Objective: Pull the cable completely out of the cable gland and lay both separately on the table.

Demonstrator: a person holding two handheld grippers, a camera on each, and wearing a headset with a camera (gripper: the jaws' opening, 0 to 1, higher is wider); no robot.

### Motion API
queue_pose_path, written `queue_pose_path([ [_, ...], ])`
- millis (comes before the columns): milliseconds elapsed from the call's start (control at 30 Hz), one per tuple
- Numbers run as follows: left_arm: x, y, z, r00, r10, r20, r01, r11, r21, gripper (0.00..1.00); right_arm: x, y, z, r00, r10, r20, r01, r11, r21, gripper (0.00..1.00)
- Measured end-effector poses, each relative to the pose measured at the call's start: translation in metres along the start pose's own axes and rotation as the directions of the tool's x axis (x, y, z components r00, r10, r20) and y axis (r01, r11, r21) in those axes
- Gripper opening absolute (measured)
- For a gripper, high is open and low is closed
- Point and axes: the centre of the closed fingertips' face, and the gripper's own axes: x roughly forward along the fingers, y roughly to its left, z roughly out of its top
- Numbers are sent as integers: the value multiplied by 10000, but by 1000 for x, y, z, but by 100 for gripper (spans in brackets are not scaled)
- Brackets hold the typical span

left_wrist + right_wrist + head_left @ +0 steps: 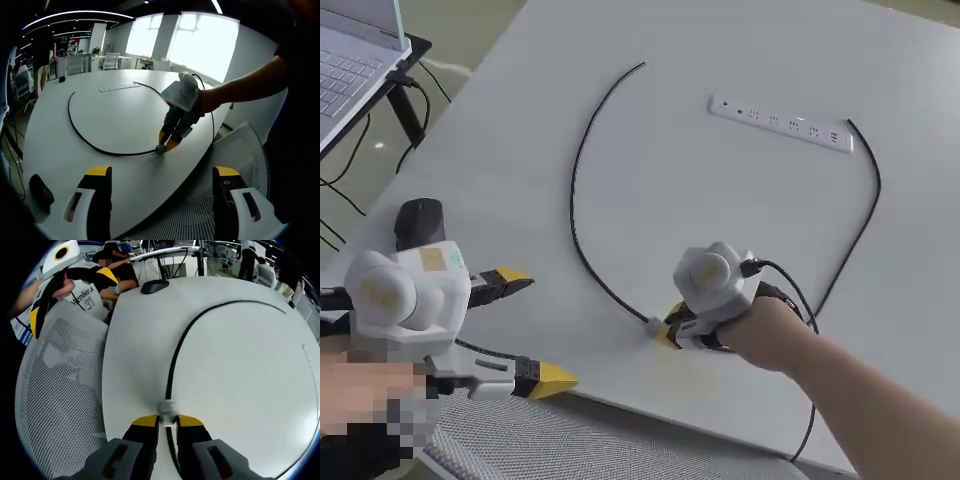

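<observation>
the right gripper [167,421] pins the cable gland [167,409] between nearly closed tips at the table [700,200] edge, apparently anchoring it, while the left gripper [540,327] hangs wide open and empty, short of the black cable [575,190].

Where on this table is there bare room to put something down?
Bare: the wide patch between the black cable and the power strip; also the stretch between that cable and the mouse. Crowded at the near edge, where the right tool grips the cable gland.
</observation>
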Motion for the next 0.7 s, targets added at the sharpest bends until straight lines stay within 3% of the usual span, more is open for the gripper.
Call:
queue_pose_path([
  [367, 4, -2, 1, 9999, -135, -61, 136, 9998, 110, 81, -7, -2, 3, 9998, -124, 121, 117, 9982, 584, 8],
  [700, 13, -1, 7, 9993, -357, -70, 359, 9989, 298, 81, -19, 2, 2, 9996, -134, 229, 119, 9979, 641, 8],
])
